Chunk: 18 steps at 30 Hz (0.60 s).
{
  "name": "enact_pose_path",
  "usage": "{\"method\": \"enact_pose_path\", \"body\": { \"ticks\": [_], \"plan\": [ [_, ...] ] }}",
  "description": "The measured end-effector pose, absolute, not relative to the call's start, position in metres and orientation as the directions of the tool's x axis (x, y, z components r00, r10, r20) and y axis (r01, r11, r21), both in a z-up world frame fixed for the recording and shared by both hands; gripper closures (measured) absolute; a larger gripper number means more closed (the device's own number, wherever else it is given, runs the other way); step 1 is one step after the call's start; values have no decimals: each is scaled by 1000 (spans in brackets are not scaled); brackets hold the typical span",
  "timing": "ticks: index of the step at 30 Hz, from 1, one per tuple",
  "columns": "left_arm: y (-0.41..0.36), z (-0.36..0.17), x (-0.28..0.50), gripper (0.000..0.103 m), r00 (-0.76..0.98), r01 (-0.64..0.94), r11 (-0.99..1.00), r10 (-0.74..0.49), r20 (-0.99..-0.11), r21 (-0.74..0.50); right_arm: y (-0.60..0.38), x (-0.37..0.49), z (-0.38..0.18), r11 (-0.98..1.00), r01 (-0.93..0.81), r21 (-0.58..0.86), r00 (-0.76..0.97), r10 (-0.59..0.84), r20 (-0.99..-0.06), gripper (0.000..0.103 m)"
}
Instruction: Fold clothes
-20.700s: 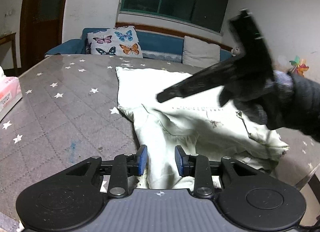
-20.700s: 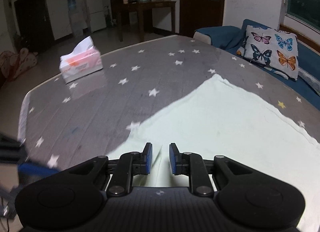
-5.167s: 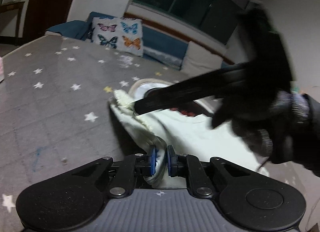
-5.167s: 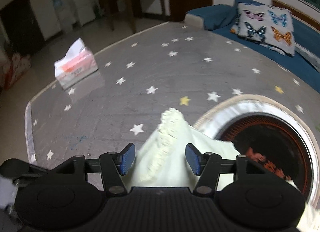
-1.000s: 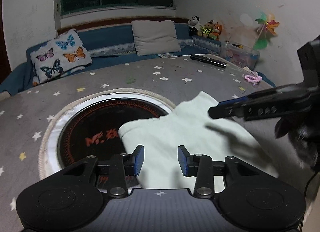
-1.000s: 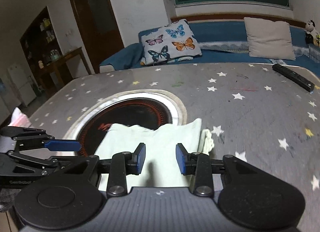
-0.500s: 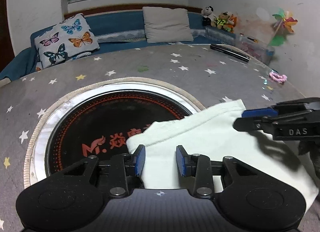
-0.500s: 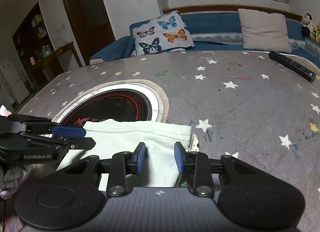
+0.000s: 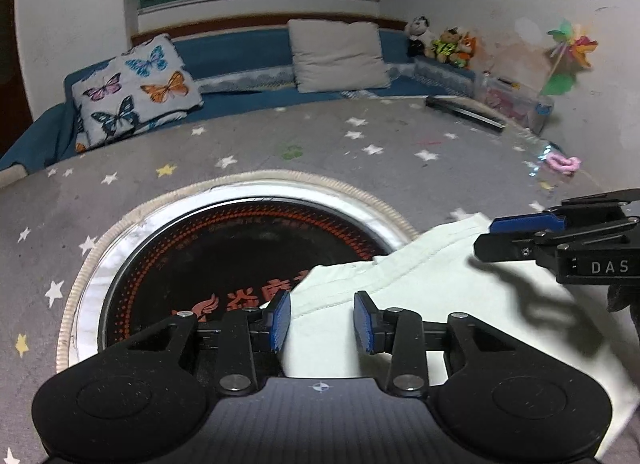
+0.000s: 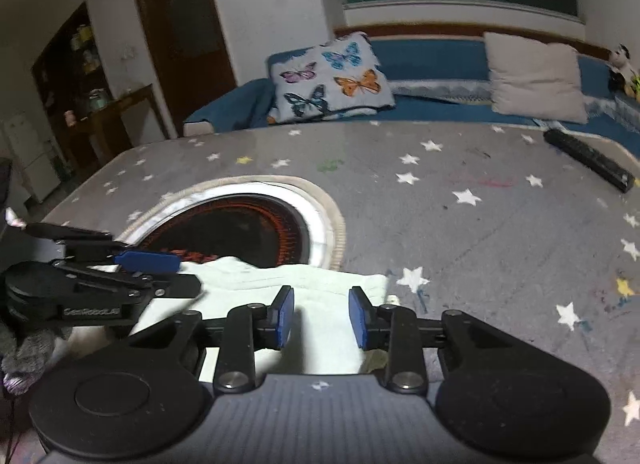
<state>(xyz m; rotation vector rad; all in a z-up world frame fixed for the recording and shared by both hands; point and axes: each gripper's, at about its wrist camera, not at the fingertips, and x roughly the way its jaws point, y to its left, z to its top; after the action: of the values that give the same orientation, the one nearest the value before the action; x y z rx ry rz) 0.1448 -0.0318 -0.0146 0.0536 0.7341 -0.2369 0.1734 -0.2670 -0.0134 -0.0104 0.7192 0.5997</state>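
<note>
A pale cream garment [image 9: 460, 296] lies folded into a compact rectangle on the grey star-patterned table, partly over the round black hob. It also shows in the right wrist view [image 10: 280, 284]. My left gripper [image 9: 322, 320] is open and empty, its fingers just above the garment's near left edge. My right gripper [image 10: 320, 318] is open and empty, low over the garment's right end. In the left wrist view the right gripper [image 9: 560, 236] hovers over the cloth at the right. In the right wrist view the left gripper [image 10: 132, 268] shows at the left.
A round black hob with orange print and a white rim [image 9: 240, 248] is set into the table. A black remote [image 10: 588, 160] lies at the far right. A pink object [image 9: 564, 163] lies near the right edge. A blue sofa with cushions [image 9: 140, 84] stands behind the table.
Both grippers stay open over the folded garment. Both have drawn back and lowered slightly toward its near edge. The garment lies still.
</note>
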Motion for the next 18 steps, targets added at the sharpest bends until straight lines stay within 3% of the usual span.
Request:
{"method": "enact_pose_path", "body": {
  "ticks": [11,18],
  "plan": [
    [-64,-11,91,59,688,365,928,-320,-652,-70,-266,103,-12,771,-615,162,530,557,-639,74],
    [-61,-19,77,55,678,348,935,-306,-669,-75,-272,96,-19,799,-574,179,553,539,-635,74]
  ]
}}
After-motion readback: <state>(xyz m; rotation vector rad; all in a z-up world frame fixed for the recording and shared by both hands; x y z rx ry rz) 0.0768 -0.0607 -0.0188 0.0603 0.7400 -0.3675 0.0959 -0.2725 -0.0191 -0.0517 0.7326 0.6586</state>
